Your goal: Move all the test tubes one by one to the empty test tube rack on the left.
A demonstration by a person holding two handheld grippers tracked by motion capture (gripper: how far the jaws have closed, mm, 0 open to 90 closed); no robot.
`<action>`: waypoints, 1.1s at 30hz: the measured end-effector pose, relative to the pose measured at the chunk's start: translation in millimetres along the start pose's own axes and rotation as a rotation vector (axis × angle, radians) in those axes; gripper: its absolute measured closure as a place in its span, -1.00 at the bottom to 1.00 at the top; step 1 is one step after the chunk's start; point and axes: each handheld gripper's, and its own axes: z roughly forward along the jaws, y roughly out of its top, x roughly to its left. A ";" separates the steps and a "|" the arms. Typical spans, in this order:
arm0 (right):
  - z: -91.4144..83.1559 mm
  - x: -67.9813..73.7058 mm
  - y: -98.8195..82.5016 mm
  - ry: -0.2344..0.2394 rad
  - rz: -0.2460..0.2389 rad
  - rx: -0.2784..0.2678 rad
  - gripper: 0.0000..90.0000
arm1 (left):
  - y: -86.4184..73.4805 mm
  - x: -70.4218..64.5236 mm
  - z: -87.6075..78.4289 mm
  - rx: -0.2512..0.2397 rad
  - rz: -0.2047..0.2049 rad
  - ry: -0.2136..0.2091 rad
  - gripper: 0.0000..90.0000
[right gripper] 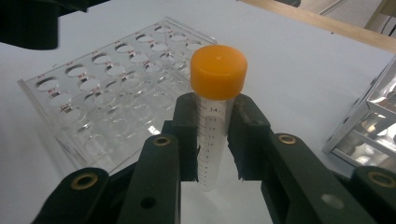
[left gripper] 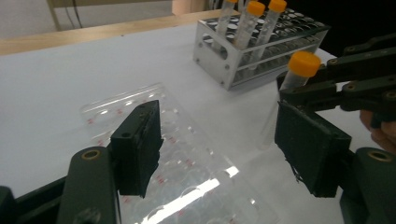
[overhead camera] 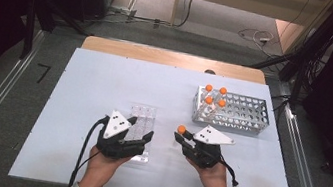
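Orange-capped and clear-walled, the tube point(right gripper: 214, 116) stands upright between the two black pads of our right gripper point(right gripper: 214, 140), which are clamped on its graduated wall just below the cap. In the right gripper view the printed scale runs down the tube between the pads, and the tube's lower end hangs free below them, above the white table point(overhead camera: 90, 81). From the high view we see the same right gripper point(overhead camera: 182, 135) near the middle of the table, with the tube's orange cap at its tip, pointing toward the left gripper.

Our left gripper point(left gripper: 219, 144) has its jaws apart with nothing pressed between them; the clear plastic well plate point(left gripper: 187, 172) lies flat on the table beneath the gap. In the high view this left gripper point(overhead camera: 140, 137) sits over the near end of the well plate point(overhead camera: 143, 115).

The left gripper view also shows the held tube point(left gripper: 299, 77) off to the right, beyond the left gripper's right pad, apart from it.

Farther back on the right of the table stands the metal tube rack point(overhead camera: 232, 111), holding four more orange-capped tubes point(overhead camera: 214, 96) in its left end, well apart from both grippers.
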 end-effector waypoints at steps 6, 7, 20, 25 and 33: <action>1.4 3.2 -0.5 0.012 -0.012 0.001 0.59 | 12.2 -16.9 22.9 0.012 -0.009 -0.082 -0.08; 1.6 3.7 -0.4 0.012 -0.015 0.003 0.59 | 14.1 -19.5 25.6 0.010 -0.010 -0.091 -0.01; 1.6 4.1 -0.6 0.018 -0.013 0.003 0.59 | 23.4 -34.7 49.3 0.035 0.006 -0.149 0.26; 2.0 3.6 -0.6 0.024 -0.010 0.002 0.59 | 22.4 -36.0 52.4 0.047 0.010 -0.150 0.38; 2.1 3.9 -0.8 0.025 -0.008 0.001 0.59 | 22.8 -35.8 52.7 0.044 0.010 -0.158 0.51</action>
